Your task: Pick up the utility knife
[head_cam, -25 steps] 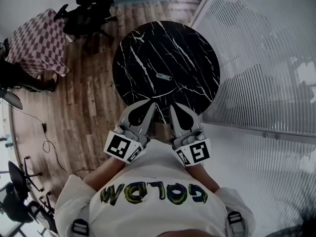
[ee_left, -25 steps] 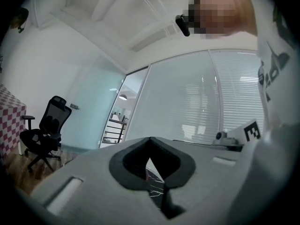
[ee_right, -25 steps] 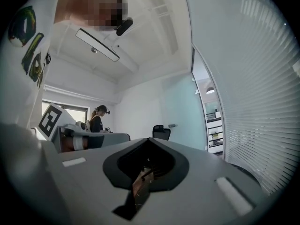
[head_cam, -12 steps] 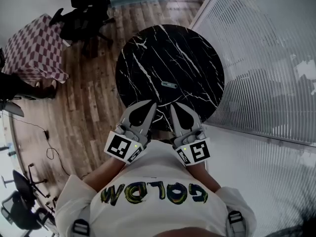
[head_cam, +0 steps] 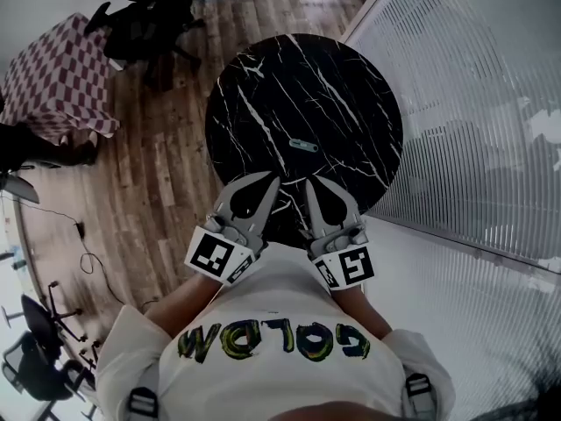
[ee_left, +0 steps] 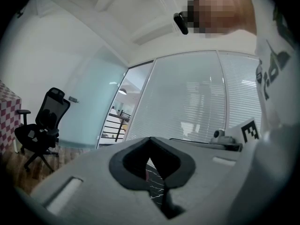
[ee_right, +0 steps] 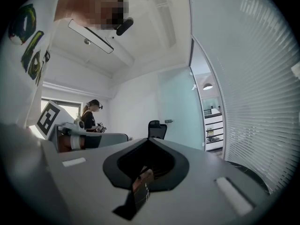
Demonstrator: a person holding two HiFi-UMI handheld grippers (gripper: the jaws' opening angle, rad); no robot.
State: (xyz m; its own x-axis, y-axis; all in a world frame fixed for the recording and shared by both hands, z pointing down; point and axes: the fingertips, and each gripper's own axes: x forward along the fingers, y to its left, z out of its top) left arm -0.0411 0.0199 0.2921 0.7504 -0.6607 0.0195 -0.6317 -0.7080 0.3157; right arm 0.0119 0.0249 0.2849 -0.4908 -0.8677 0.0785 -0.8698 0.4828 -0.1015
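The utility knife (head_cam: 304, 146), small and grey, lies flat near the middle of the round black marble table (head_cam: 263, 86). Both grippers are held side by side over the table's near edge, pointing level at the knife and well short of it. My left gripper (head_cam: 274, 179) is shut and empty, its tips meeting (ee_left: 150, 139). My right gripper (head_cam: 308, 182) is also shut with nothing in it (ee_right: 149, 140). Neither gripper view shows the knife.
A checkered-cloth table (head_cam: 57, 77) and black office chairs (head_cam: 140, 20) stand on the wooden floor at the far left. A ribbed glass wall (head_cam: 473, 103) runs along the right. A cable (head_cam: 83, 253) trails on the floor. Another person (ee_right: 91, 116) stands far off.
Both grippers have moved forward together over the table's near edge, and the gap to the knife has shrunk a little. Their jaws have stayed shut.
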